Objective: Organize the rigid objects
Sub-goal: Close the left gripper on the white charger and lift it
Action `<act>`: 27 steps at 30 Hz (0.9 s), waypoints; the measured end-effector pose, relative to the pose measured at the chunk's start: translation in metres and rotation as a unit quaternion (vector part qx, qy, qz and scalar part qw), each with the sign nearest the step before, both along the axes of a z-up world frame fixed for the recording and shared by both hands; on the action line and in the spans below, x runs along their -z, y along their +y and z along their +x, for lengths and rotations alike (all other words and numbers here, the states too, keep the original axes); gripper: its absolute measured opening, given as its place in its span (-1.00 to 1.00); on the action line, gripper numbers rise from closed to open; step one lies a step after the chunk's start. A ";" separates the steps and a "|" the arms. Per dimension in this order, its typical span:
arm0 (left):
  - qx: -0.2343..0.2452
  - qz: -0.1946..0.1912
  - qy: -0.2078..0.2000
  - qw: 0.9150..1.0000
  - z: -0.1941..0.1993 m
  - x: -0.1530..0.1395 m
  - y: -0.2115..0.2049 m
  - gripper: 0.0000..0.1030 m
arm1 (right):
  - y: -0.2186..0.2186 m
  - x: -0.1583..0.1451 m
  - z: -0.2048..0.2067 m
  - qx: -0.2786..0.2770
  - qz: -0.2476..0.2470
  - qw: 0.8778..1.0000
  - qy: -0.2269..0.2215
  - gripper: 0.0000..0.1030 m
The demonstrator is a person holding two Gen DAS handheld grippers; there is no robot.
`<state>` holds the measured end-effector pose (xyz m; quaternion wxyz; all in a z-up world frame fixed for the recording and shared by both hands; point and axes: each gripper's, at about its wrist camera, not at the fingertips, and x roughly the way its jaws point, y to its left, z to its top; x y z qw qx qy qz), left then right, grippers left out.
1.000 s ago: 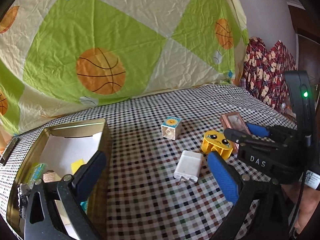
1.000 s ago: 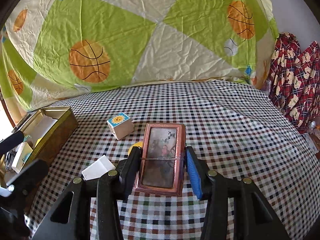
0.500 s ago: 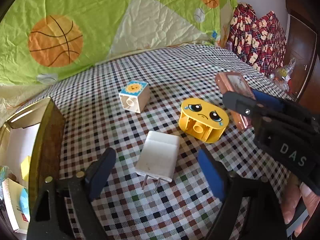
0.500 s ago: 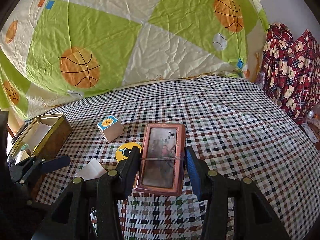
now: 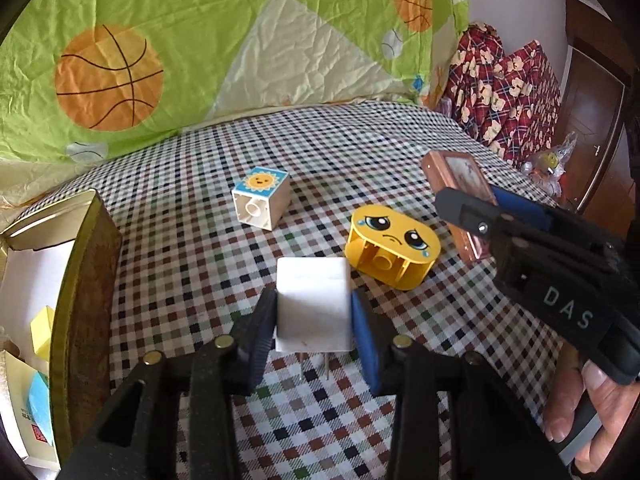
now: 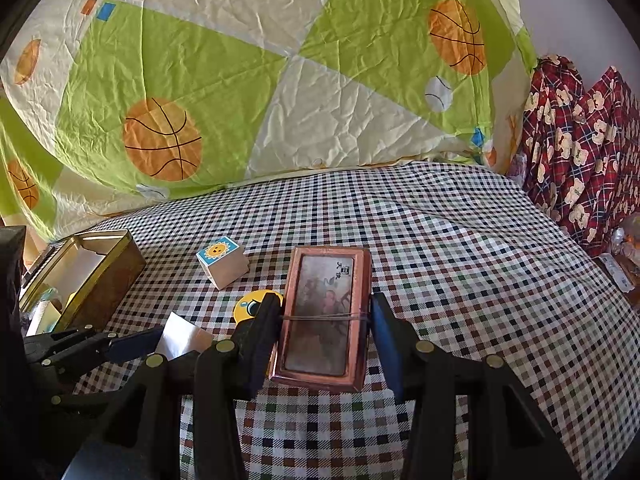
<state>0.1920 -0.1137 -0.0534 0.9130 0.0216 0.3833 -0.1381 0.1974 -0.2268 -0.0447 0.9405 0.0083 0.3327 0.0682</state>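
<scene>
— Where did the white charger (image 5: 313, 309) sit?

— Clamped between the left claw (image 5: 314, 322), its prongs pointing back toward the camera — likely bound for the gold tin (image 5: 86, 288) to the left.

— And the right claw (image 6: 325, 334)?

— It gripped the copper-framed box (image 6: 326, 314) by its long sides, above the checkered cloth (image 6: 460, 280). The sun block (image 5: 262, 197) and yellow sad-face block (image 5: 394, 245) lay loose.
</scene>
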 end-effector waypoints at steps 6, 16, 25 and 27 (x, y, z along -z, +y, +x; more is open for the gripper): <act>-0.012 -0.009 -0.037 0.999 -0.009 -0.010 0.006 -0.28 | 0.000 -0.002 -0.002 0.001 0.000 1.000 -0.007 -0.06; -0.052 -0.020 -0.118 0.991 -0.032 -0.026 0.019 -0.28 | 0.002 -0.007 -0.008 -0.004 -0.001 1.000 -0.025 -0.06; -0.084 -0.021 -0.169 0.982 -0.046 -0.035 0.028 -0.28 | 0.003 -0.011 -0.014 -0.011 0.001 0.999 -0.045 -0.06; -0.092 -0.021 -0.179 0.979 -0.050 -0.036 0.029 -0.28 | 0.004 -0.013 -0.016 -0.014 0.000 0.999 -0.052 -0.06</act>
